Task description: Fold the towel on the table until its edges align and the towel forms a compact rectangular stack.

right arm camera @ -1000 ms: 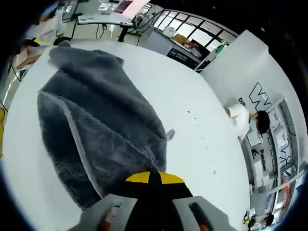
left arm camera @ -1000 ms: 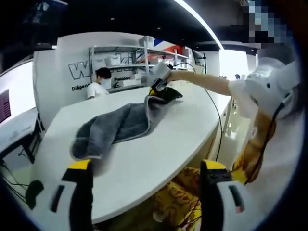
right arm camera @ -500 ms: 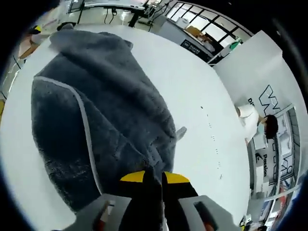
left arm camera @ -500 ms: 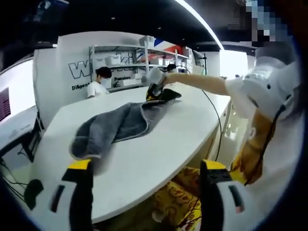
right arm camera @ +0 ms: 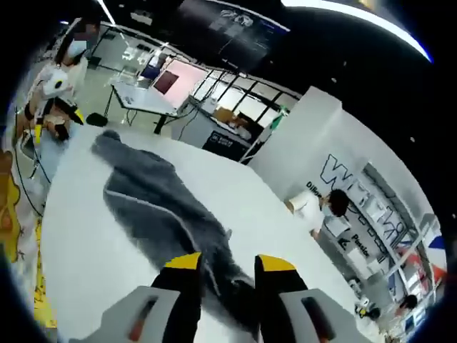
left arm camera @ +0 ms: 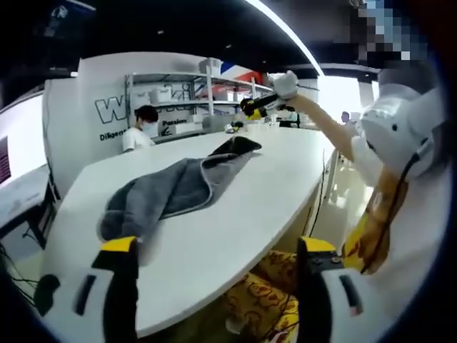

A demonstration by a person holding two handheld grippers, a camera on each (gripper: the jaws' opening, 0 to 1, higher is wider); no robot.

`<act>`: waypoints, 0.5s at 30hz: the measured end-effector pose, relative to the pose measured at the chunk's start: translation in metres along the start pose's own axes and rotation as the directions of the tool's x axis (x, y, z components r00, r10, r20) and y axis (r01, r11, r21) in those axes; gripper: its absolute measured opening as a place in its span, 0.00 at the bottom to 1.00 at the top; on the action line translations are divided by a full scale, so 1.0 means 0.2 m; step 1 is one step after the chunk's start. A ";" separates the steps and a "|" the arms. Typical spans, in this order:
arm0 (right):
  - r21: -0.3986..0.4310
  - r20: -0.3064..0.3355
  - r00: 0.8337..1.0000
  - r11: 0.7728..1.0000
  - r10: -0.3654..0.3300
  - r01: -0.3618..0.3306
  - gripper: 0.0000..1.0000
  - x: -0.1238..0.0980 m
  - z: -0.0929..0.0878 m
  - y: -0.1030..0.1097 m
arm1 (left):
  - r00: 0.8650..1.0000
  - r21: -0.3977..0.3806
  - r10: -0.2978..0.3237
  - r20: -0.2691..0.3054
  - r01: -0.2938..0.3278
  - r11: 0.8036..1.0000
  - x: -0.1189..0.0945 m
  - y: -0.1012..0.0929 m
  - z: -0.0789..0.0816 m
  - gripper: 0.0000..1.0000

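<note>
Nearest, the left tool (left arm camera: pixel 214 286) hangs off the desk's near edge, jaws wide apart and empty. Beyond it the grey terry towel (left arm camera: pixel 171 189) lies rumpled lengthwise on the white oval desk (left arm camera: pixel 235 214), partly doubled over, edges not aligned. Farther off, the right tool (left arm camera: pixel 258 104) is raised above the towel's far end, jaws parted and empty (right arm camera: pixel 223 282). Folding looks barely begun; next, each tool would need a corner to draw across. No containers are involved.
</note>
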State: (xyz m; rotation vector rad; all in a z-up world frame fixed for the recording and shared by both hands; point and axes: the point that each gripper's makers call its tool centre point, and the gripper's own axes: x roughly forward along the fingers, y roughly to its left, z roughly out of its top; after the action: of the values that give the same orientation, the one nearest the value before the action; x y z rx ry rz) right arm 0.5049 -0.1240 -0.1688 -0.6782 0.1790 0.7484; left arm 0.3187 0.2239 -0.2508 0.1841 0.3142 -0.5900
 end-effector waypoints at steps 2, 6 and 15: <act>0.050 -0.011 1.000 0.999 0.022 -0.021 0.32 -0.15 -0.10 0.13 | 1.000 0.003 0.002 0.001 -0.002 1.000 0.00 0.01 0.00 0.97; 0.141 -0.034 0.999 0.990 -0.006 0.010 0.36 -0.36 -0.26 0.32 | 1.000 0.008 0.009 -0.004 -0.009 1.000 0.01 0.03 -0.01 0.97; 0.300 -0.063 0.993 0.947 -0.098 0.112 0.45 -0.61 -0.44 0.52 | 1.000 0.002 -0.002 -0.003 0.002 1.000 0.01 0.00 -0.02 0.97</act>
State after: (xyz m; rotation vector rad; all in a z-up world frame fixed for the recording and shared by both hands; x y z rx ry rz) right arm 0.3523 -0.1932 -0.2438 -0.4090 0.2927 0.5866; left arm 0.3195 0.2246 -0.2554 0.1866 0.3168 -0.5916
